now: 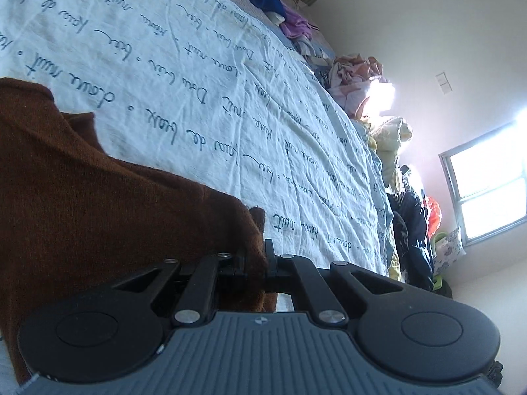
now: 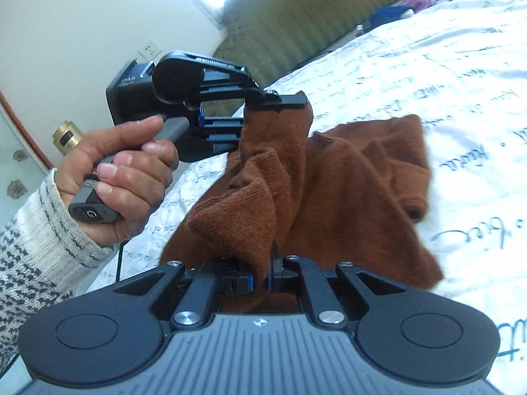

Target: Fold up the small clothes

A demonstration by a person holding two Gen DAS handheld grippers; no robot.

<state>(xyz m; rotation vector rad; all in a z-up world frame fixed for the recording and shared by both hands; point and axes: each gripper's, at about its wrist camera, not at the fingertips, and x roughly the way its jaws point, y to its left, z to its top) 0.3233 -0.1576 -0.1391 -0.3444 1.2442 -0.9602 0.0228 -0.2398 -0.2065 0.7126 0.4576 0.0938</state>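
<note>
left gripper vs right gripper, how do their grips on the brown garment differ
In the right wrist view, the left gripper pinches a raised corner of the brown garment so the cloth hangs below it. The right gripper grips a bunched fold nearer the camera, lower in that view. Both are shut on the same garment above the printed bedsheet.

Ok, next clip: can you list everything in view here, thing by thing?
brown knitted garment: one, brown, lifted over the bed, pinched at two spots
white bedsheet with dark handwriting print: one, white, covering the bed
loose clothes: several, pink, purple, blue, yellow, piled along the bed's far edge
green ribbed cushion: one, olive, at the bed's end
window: one, bright, in the wall
left gripper: black, shut on the garment
right gripper: black, shut on the garment
left hand: one, patterned knit sleeve, gripping the handle
</note>
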